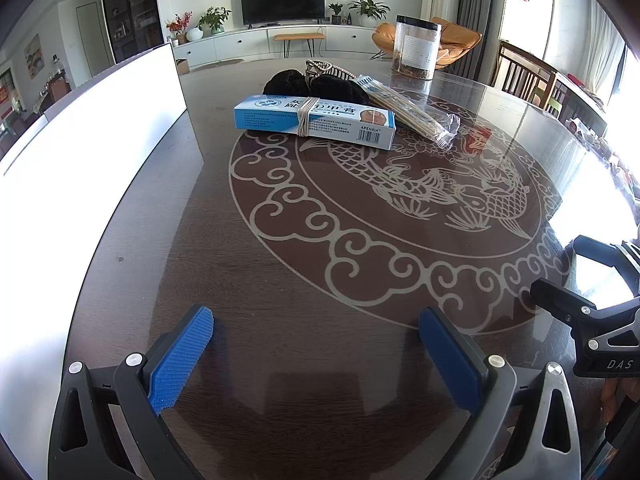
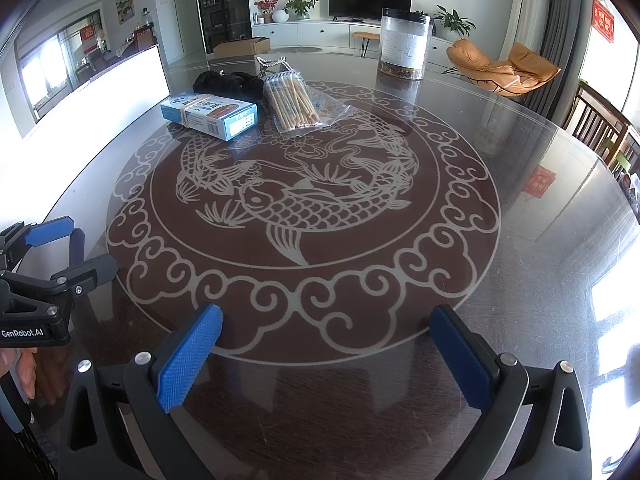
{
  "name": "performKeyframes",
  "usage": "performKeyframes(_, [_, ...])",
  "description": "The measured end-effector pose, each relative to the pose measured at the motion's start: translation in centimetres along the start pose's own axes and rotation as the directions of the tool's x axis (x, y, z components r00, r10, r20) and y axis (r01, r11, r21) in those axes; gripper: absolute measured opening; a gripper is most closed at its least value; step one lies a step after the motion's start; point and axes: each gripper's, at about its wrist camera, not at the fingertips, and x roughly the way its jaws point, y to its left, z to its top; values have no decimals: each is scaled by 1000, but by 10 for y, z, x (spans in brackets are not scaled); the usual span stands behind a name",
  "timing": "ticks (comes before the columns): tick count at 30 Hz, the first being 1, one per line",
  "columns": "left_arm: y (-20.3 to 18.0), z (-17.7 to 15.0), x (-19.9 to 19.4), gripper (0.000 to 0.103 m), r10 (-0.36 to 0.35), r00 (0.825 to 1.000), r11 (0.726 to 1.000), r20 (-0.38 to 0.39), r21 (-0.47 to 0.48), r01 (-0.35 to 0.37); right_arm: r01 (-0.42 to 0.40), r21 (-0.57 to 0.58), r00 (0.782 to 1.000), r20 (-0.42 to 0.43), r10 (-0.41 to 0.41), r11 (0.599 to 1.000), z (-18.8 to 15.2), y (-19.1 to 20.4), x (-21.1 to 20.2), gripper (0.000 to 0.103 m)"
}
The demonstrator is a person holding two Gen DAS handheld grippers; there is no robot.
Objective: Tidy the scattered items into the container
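A blue and white box with a rubber band lies on the round table; it also shows in the right wrist view. Behind it are a black fabric item, a beaded item and a clear bag of sticks. A white container stands at the left. My left gripper is open and empty, low over the near table. My right gripper is open and empty, right of the left one.
A tall clear jar with a dark lid stands at the far side. The table has a glass top with a fish pattern. Wooden chairs stand at the right edge.
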Motion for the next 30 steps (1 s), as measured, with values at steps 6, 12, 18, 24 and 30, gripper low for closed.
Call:
performKeyframes(6, [0, 0, 0, 103, 0, 1000, 1000, 0, 0, 0, 0, 0, 1000, 0, 0, 1000, 0, 0, 0, 103])
performKeyframes(12, [0, 0, 0, 103, 0, 1000, 1000, 0, 0, 0, 0, 0, 1000, 0, 0, 1000, 0, 0, 0, 103])
performKeyframes(18, [0, 0, 0, 103, 0, 1000, 1000, 0, 0, 0, 0, 0, 1000, 0, 0, 1000, 0, 0, 0, 103])
performKeyframes(24, [0, 0, 0, 103, 0, 1000, 1000, 0, 0, 0, -2, 1, 1000, 1, 2, 1000, 0, -1, 0, 103])
performKeyframes(30, [0, 0, 0, 103, 0, 1000, 1000, 0, 0, 0, -30, -45, 999, 20, 31, 999, 31, -2, 9, 103])
